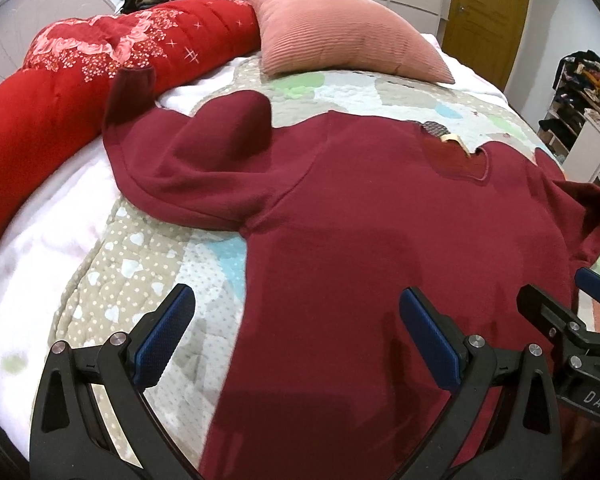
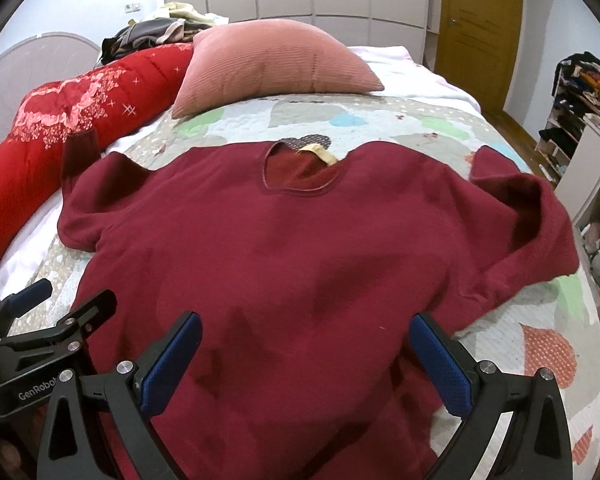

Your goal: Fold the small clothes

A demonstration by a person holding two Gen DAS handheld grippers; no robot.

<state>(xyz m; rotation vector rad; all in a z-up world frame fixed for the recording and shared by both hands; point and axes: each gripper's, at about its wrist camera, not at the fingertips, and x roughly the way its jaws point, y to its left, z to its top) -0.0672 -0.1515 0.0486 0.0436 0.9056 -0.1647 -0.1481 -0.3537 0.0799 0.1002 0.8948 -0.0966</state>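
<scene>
A dark red sweater (image 1: 360, 216) lies spread flat on the quilted bed, neck opening with a tan label (image 2: 320, 154) at the far side. Its left sleeve (image 1: 188, 140) is bunched toward the red bolster; its right sleeve (image 2: 520, 208) is crumpled at the right. My left gripper (image 1: 296, 340) is open and empty, hovering over the sweater's lower left edge. My right gripper (image 2: 306, 356) is open and empty over the sweater's lower right part. Each gripper shows in the other's view, the right one (image 1: 568, 304) and the left one (image 2: 64, 296).
A pink cushion (image 2: 276, 60) and a long red bolster (image 1: 80, 80) lie at the head of the bed. A clothes pile (image 2: 160, 28) sits behind them. The patchwork quilt (image 2: 540, 340) covers the bed. Shelves (image 2: 580, 120) stand at the right, a wooden door (image 2: 480, 12) beyond.
</scene>
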